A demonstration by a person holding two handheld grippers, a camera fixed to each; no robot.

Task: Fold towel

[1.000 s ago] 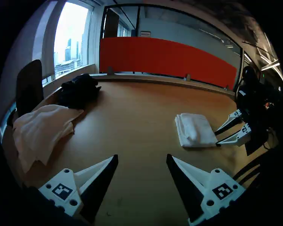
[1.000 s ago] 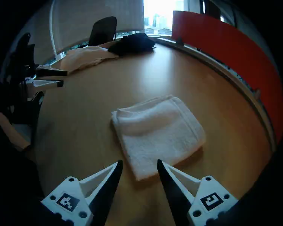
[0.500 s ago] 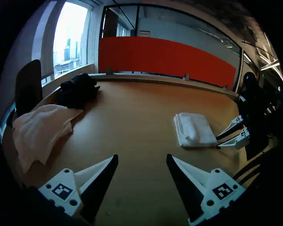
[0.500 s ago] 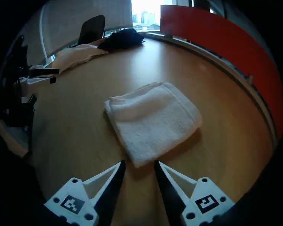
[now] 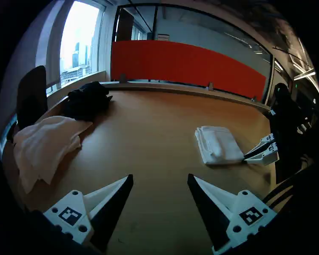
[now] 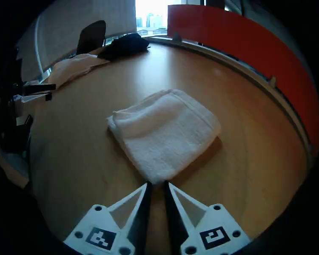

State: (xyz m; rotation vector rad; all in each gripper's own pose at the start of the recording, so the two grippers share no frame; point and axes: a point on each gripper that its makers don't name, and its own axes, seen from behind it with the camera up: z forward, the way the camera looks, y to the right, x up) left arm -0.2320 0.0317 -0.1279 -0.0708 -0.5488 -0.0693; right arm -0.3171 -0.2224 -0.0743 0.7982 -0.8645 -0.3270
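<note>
1. The white folded terry towel lies flat on the light brown wooden table. It is a thick, squarish stack of layers, with one corner pointing at the right gripper.
2. The right gripper's fingers stand nearly together with only a slim gap between them. Their tips are just at that near corner, and no cloth seems caught between them.
3. The left gripper hovers over the table well apart from the towel, fingers spread wide and holding nothing.
4. The towel looks light, soft and limp. It will likely sag from whatever point is lifted, and the layers may slide apart if only the top one is pinched.
5. Its looped pile should grip well, so slipping is unlikely, and it isn't fragile.
6. The best hold is probably a corner or the folded edge, with the fingers low enough to take every layer. A gripper on each of two neighbouring corners would keep the edge straight.
</note>
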